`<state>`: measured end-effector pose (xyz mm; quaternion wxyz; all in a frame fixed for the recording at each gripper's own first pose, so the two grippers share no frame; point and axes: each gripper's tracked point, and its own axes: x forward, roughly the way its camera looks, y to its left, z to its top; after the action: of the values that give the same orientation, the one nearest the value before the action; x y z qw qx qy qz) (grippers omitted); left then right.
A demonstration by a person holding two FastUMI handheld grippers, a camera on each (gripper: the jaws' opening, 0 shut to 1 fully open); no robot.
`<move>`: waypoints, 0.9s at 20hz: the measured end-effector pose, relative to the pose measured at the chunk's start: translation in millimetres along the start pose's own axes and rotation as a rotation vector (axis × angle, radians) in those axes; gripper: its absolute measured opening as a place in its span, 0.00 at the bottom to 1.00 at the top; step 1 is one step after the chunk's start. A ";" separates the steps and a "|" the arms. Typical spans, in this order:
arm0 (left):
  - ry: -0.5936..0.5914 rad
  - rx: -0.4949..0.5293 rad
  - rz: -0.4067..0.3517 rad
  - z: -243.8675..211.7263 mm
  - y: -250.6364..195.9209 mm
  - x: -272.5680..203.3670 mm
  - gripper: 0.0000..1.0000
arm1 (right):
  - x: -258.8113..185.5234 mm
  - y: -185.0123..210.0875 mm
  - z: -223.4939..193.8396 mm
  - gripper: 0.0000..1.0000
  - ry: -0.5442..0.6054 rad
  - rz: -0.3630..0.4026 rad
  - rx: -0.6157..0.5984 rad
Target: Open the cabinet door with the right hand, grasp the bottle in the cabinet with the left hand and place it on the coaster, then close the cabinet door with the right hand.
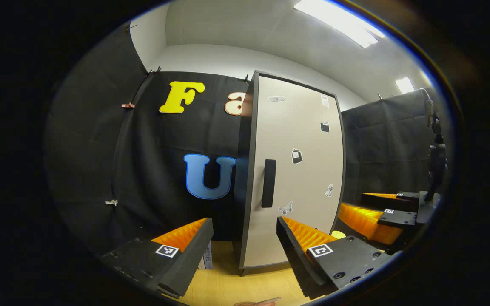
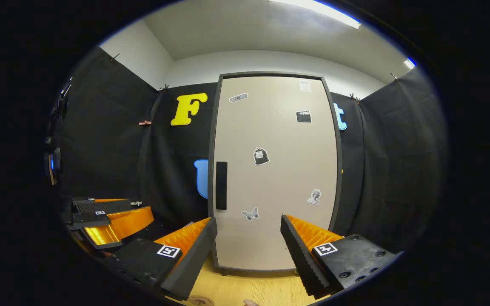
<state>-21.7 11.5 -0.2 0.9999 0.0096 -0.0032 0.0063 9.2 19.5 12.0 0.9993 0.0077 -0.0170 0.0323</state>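
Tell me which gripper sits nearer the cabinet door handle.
Hard to call. Right gripper faces the shut cabinet door squarely, the handle up left. Left gripper sits off to its left, handle just above.

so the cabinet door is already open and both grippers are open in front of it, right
Not quite. The cabinet door is closed, flush in its frame, as the right gripper view shows. The rest holds: the left gripper and the right gripper are both open in front of it.
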 end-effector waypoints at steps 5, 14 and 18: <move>0.004 0.001 0.033 -1.9 18.2 -17.8 0.95 | 29.5 24.2 10.8 0.97 -0.041 0.033 0.009; 0.038 -0.042 0.088 -15.5 59.4 -29.6 0.95 | 98.5 51.3 -3.7 0.97 -0.012 0.011 0.022; 0.039 -0.044 0.143 -17.3 86.5 -34.1 0.94 | 132.3 63.8 -11.5 0.97 -0.027 0.015 0.009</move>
<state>-56.7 97.9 -16.0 0.9968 -0.0126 0.0156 0.0779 137.4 91.9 6.0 0.9987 0.0126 -0.0302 0.0398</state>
